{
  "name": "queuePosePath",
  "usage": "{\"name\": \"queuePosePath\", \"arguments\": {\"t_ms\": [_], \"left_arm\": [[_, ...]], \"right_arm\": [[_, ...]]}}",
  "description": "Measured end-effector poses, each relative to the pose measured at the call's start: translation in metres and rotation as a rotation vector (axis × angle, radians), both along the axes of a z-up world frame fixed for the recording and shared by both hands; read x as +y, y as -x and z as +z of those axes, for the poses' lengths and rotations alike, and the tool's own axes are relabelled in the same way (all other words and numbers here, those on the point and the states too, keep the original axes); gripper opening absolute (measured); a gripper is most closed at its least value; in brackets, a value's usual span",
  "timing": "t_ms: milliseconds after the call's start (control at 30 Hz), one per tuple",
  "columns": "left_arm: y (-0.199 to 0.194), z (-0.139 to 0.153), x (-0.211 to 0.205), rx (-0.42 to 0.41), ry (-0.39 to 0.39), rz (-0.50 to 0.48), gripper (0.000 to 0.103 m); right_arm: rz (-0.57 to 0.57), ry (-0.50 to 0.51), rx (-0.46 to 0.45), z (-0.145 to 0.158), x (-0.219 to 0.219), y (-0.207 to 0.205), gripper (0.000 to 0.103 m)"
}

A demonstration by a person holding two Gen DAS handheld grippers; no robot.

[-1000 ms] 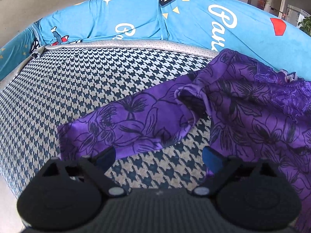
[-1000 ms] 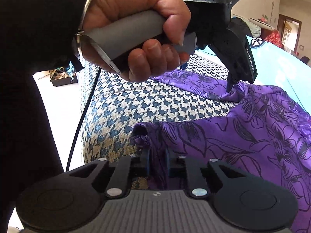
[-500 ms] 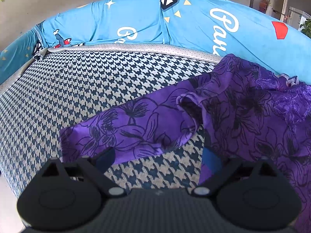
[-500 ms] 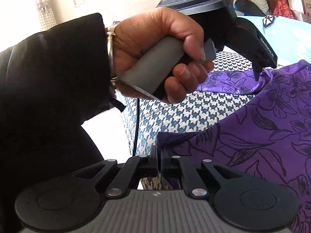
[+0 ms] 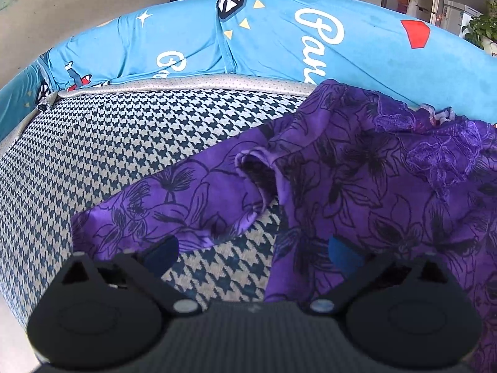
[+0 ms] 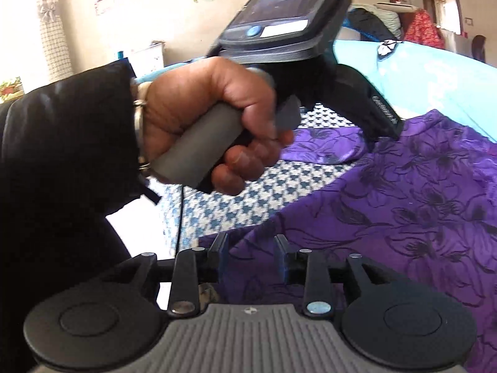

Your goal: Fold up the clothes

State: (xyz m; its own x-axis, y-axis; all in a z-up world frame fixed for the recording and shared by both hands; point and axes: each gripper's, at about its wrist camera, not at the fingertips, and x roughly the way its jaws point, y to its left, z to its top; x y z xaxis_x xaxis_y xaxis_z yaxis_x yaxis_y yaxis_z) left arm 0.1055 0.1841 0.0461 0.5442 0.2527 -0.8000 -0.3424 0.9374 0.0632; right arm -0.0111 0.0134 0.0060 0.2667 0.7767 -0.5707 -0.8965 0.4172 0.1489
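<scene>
A: Okay, left wrist view first. Where's the garment?

B: Purple floral garment (image 5: 357, 180) lies on the houndstooth cushion (image 5: 124, 143), mostly on the right side, its top edge up against the blue printed cover (image 5: 264, 37) behind. 1 sleeve (image 5: 174, 205) stretches out to the left, flat on the cushion, cuff end near the left finger.

A: Left claw?

B: Left claw (image 5: 253, 253) is spread as wide as it goes and its jaws are opening. Bare cushion plus a bit of purple hem sits between the 2 fingers, nothing pinched. Right finger is over the cloth.

A: Right wrist view?

B: Right claw (image 6: 252, 253) has its jaws opening, a clear gap between the 2 blue pads. Garment edge (image 6: 388, 217) lies in that gap, pads not pressing it. Can't tell if it touches either pad.

A: Anything else in there?

B: Person's hand (image 6: 211, 118) in a black sleeve (image 6: 62, 143) grips the handle of the left claw's body, above the cushion. Cable (image 6: 180, 214) hangs down under it. Frame is a bit blurred.
</scene>
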Motion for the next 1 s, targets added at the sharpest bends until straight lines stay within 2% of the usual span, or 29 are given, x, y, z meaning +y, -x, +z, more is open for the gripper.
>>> {"name": "queuePosePath", "arguments": {"t_ms": [167, 467, 700, 1000], "left_arm": [[-0.004, -0.001, -0.016, 0.002, 0.026, -0.023, 0.103], [-0.012, -0.009, -0.042, 0.025, 0.047, -0.07, 0.103], [-0.02, -0.013, -0.061, 0.035, 0.092, -0.097, 0.103], [-0.027, -0.013, -0.095, 0.033, 0.098, -0.168, 0.103]], "right_arm": [[-0.162, 0.007, 0.008, 0.011, -0.034, -0.029, 0.04], [-0.392, -0.007, 0.031, 0.032, -0.098, -0.07, 0.042], [-0.524, -0.045, -0.019, 0.055, -0.141, -0.094, 0.053], [-0.825, -0.088, -0.031, 0.071, -0.229, -0.128, 0.055]]}}
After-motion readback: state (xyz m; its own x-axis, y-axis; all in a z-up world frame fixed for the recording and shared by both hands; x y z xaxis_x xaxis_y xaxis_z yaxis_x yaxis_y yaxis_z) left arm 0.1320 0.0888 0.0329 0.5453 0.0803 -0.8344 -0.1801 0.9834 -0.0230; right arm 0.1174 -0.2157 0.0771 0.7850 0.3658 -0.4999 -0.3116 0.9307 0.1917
